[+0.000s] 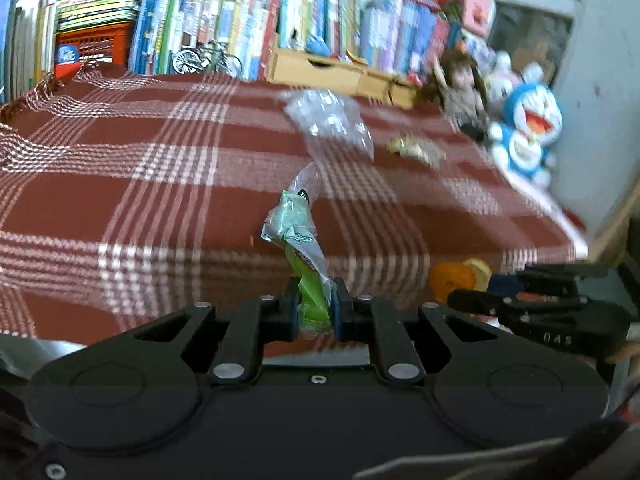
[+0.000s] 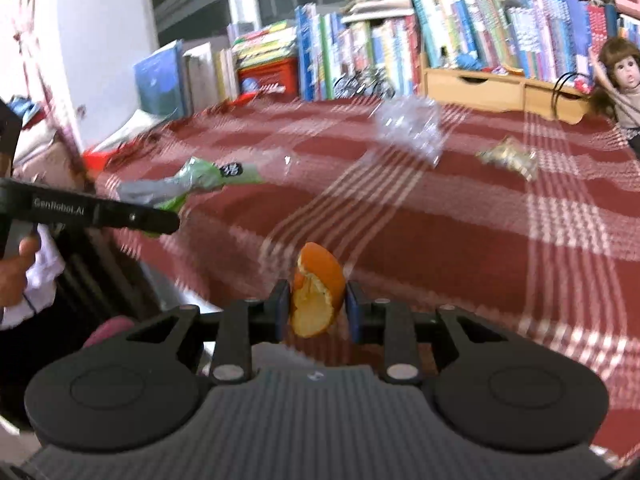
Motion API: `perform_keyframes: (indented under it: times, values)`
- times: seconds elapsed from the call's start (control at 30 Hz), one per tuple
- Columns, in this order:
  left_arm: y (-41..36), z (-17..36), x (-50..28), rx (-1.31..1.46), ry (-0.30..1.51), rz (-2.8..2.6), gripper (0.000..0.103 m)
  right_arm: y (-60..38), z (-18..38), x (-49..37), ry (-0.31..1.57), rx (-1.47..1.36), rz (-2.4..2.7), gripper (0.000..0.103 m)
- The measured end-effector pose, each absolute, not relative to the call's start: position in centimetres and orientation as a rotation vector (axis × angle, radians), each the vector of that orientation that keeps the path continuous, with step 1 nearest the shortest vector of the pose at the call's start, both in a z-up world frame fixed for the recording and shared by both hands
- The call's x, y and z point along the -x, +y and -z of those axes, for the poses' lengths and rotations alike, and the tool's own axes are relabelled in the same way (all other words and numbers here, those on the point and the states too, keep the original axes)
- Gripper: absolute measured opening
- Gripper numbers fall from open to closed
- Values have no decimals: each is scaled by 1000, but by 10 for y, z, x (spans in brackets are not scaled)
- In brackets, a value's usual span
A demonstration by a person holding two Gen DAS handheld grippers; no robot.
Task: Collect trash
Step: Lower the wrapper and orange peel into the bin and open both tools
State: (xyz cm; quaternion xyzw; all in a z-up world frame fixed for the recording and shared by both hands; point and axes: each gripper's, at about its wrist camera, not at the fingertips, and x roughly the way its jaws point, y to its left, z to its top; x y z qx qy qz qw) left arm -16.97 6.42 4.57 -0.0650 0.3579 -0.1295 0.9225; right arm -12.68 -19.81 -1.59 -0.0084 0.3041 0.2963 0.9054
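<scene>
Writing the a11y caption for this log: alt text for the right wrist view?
Right claw grips an orange peel above a red plaid cloth. At left, the left claw holds a green wrapper; clear plastic and a crumpled wrapper lie beyond.

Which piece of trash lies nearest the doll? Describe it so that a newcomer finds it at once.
Start at the red plaid cloth covering the table, then look to its far side, towards the doll by the books. Just short of her lies a small crumpled yellowish wrapper. Unlike the clear plastic bag beside it, it is opaque, golden and tightly scrunched.
</scene>
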Motion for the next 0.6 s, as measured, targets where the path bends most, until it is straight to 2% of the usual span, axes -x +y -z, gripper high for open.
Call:
perform_keyframes:
  times: [0.2, 0.6]
  values:
    - [45, -18, 197, 58, 832, 322, 14, -191, 44, 142, 724, 35, -627, 34]
    - [24, 50, 204, 37, 1064, 405, 14, -181, 97, 155, 883, 65, -629, 34]
